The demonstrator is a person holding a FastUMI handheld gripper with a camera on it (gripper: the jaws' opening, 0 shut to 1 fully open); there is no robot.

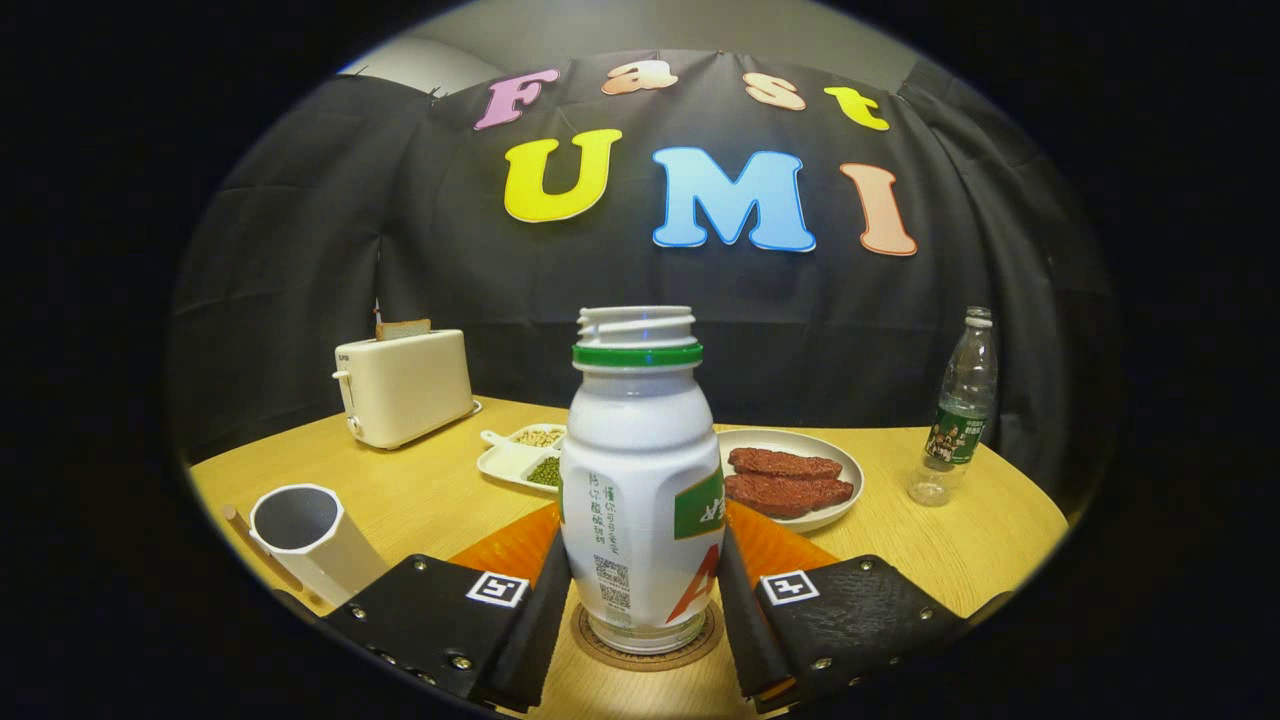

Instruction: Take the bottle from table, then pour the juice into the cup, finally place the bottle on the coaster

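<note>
A white juice bottle (640,480) with a green neck ring and no cap stands upright on a round brown coaster (648,655). My gripper (645,550) holds it low on the body, one finger against each side, both touching it. A white cup (300,530) stands on the wooden table to the left of the fingers, its mouth open and its inside dark. I cannot see any juice through the bottle's opaque wall.
An orange mat (510,548) lies just behind the bottle. Beyond it are a divided dish of beans (520,455) and a plate with red-brown slices (790,475). A toaster (405,385) stands far left, a clear water bottle (960,410) far right.
</note>
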